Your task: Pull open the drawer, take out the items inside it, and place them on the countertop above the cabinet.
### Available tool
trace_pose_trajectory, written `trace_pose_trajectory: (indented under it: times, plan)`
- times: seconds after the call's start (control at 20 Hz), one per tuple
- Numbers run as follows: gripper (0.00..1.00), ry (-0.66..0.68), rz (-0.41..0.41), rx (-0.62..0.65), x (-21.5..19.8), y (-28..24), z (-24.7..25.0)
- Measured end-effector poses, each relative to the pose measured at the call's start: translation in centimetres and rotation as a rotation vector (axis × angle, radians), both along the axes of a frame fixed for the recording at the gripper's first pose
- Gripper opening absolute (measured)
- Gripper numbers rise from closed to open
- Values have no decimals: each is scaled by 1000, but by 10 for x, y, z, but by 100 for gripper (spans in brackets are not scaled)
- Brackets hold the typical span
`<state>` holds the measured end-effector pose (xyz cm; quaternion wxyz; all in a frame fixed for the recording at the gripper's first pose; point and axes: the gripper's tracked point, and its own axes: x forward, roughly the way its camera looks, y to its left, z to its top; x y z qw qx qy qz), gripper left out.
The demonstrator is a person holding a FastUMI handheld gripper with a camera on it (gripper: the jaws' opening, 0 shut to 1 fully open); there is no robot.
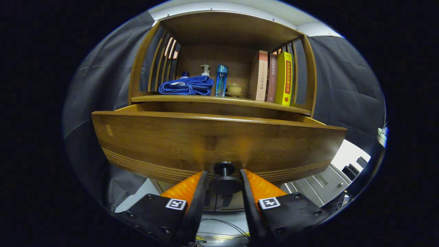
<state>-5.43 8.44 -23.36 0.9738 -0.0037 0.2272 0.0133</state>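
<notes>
The wooden drawer [192, 140] stands pulled out of the cabinet, its front panel close ahead of me; its inside is hidden behind that panel. A dark round knob [224, 181] juts from the lower middle of the front. My gripper [224, 178] has its orange fingers [187, 187] on either side of the knob, both pressing on it. Above the drawer runs the countertop [219, 100], a wooden shelf surface.
On the countertop lie a folded blue cloth [187, 85], a white pump bottle [205, 70], a blue bottle [221, 80], a small cup on a saucer [234, 90] and three upright books [274, 79]. Slatted sides and a wooden top enclose it. Cables lie on the floor below.
</notes>
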Motion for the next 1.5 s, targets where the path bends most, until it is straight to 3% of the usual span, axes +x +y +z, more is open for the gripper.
trace_pose_trajectory:
  times: [0.2, 0.6, 0.95, 1.2, 1.5]
  plan:
    - [96, -4, 9, -27, -1, 1, 6]
    - [98, -200, -44, -37, -17, -19, 96]
    - [98, -387, -86, -134, 30, -38, 222]
    - [98, -178, -140, -114, 80, -54, 209]
    - [98, 214, -207, -74, 105, -81, 108]
